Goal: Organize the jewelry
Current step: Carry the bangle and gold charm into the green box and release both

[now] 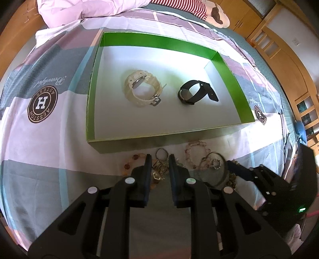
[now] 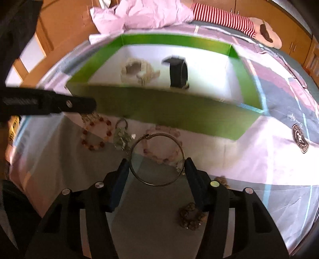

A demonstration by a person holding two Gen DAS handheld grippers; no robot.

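A green box [image 1: 229, 75] with a white floor lies on the bed, holding a cream watch [image 1: 142, 89] and a black watch [image 1: 196, 92]. Loose jewelry lies in front of it. My left gripper [image 1: 160, 160] is closed around a gold chain piece [image 1: 159, 170], beside an amber bead bracelet [image 1: 131, 161]; from the right wrist view it [image 2: 87, 105] hangs gold chain over the bed. My right gripper [image 2: 156, 165] is open, its fingers either side of a thin metal bangle [image 2: 157, 159] lying over a pink bead bracelet [image 2: 165, 143].
A silver ring with charms [image 2: 121, 133], the amber bead bracelet [image 2: 95, 135] and a dark bead bracelet [image 2: 189, 217] lie on the patchwork bedspread [image 1: 49, 143]. A pink pillow [image 1: 89, 10] and a striped plush toy [image 2: 229, 20] lie behind the box. Wooden furniture stands at the right.
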